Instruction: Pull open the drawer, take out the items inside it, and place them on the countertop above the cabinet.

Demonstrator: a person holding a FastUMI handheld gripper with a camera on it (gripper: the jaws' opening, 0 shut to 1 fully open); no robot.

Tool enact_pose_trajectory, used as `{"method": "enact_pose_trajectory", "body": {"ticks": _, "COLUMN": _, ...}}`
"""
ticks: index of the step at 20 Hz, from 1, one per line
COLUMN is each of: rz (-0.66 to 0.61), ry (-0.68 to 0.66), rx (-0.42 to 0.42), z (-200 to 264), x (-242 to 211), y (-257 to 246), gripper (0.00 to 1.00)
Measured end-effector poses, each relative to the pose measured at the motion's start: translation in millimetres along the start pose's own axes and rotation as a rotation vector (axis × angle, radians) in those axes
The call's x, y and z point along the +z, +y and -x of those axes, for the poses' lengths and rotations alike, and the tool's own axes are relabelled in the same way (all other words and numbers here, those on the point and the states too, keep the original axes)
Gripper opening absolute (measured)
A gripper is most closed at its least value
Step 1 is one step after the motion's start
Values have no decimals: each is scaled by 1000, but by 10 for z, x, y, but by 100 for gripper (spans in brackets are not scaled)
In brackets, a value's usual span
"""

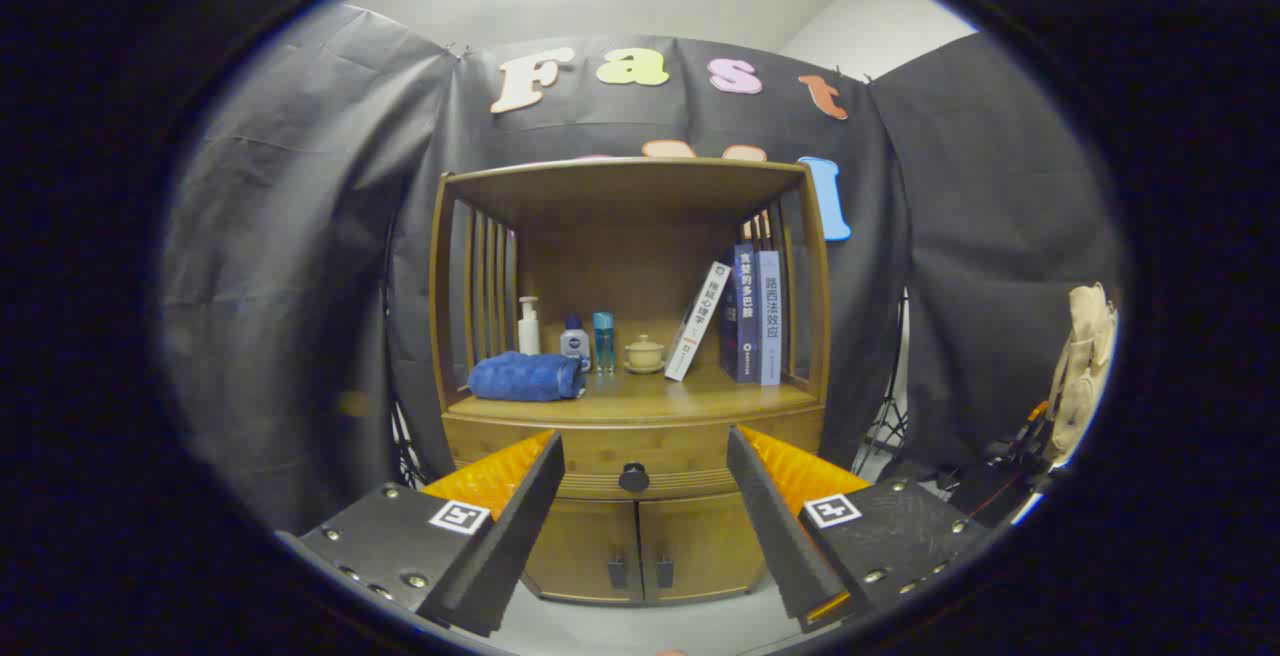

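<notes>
Here, the brown wooden cabinet [633,376] stands upright against the black cloth wall [280,266], directly ahead of the jaws and apart from them. Its upper part is an open shelf bay with slatted sides; its lower part carries two closed wooden doors [640,546] with small dark handles. Between these sits the curved wooden drawer [640,461], fully closed, with a round black knob [633,478] at its centre. The knob lies between the two fingers in the view, beyond their tips. The contents of the drawer cannot be seen.

The gripper [645,456] has its jaws spread wide, holding nothing and touching nothing.

On the table above the drawer [700,394], three upright books [750,314] stand at the right, the leftmost one tilted. A folded blue towel [527,377] lies at the left. Behind it stand a white pump bottle [529,326], a small dark-capped white bottle [574,340] and a slim teal bottle [603,339]. A small beige lidded cup [644,354] sits between the bottles and the books.

A tan bag [1085,366] hangs well to the right of the cabinet.
</notes>
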State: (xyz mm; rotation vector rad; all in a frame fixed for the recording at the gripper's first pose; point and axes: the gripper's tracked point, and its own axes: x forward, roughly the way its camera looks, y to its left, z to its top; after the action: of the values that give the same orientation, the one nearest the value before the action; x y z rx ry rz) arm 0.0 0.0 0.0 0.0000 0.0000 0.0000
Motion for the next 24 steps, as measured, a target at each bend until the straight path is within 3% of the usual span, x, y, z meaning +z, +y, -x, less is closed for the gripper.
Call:
{"method": "enact_pose_trajectory", "body": {"ticks": 8, "rz": 28, "ry": -5, "rx": -62, "z": 0, "x": -4, "y": -233, "gripper": 99}}
{"method": "enact_pose_trajectory", "body": {"ticks": 24, "rz": 13, "ry": 23, "rx": -84, "z": -440, "x": -337, "y": -203, "gripper": 98}}
